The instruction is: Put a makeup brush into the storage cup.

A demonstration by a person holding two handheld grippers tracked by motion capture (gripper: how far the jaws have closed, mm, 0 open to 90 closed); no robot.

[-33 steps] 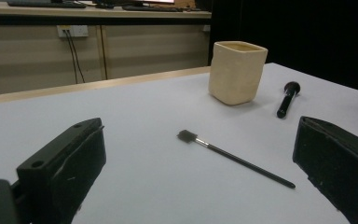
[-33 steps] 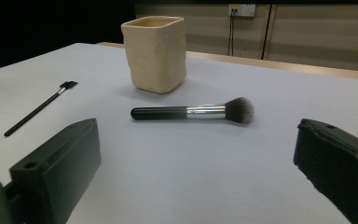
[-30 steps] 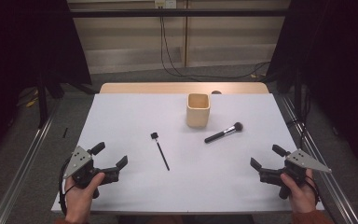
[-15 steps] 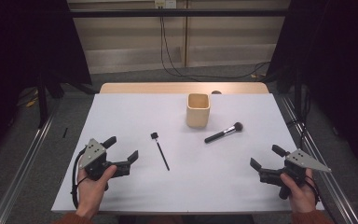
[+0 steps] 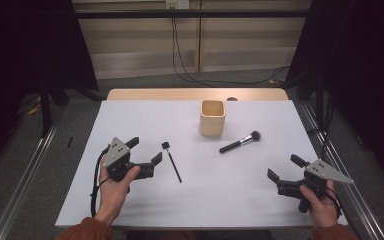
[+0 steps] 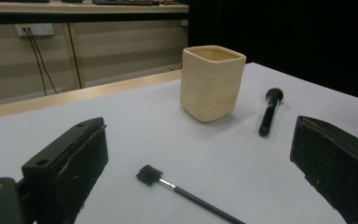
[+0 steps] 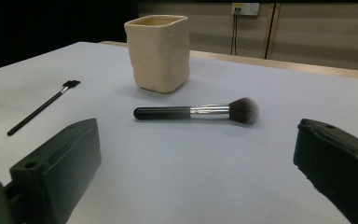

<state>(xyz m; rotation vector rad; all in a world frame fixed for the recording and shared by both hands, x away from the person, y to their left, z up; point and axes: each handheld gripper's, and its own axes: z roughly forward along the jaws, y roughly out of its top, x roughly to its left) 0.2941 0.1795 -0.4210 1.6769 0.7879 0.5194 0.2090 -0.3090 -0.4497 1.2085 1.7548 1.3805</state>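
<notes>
On the white tabletop (image 5: 130, 120), the left tongs (image 5: 144, 156) hung with jaws wide apart just beside the thin black brush (image 5: 172, 162), which lay flat in front of the cream cup (image 5: 212, 118), its small square head toward the cup and its stem running back toward the person. From the left gripper view, the brush (image 6: 177, 187) sat low between the two jaws, so the step in hand looked to be a reach for it. To do that well, the tongs would need to drop until the jaw tips nearly met the surface and straddle the stem crosswise near its middle, since a stem this slim could roll or slip out of a high or slanted pinch. The right tongs (image 5: 285, 174) rested, also apart and empty, near the front right corner, well away from the powder brush (image 5: 239, 142) lying beside the cup. Bare surface lay all around the thin brush, and the cup stood far enough off not to hinder the approach; the near edge was the only border close to either hand.
</notes>
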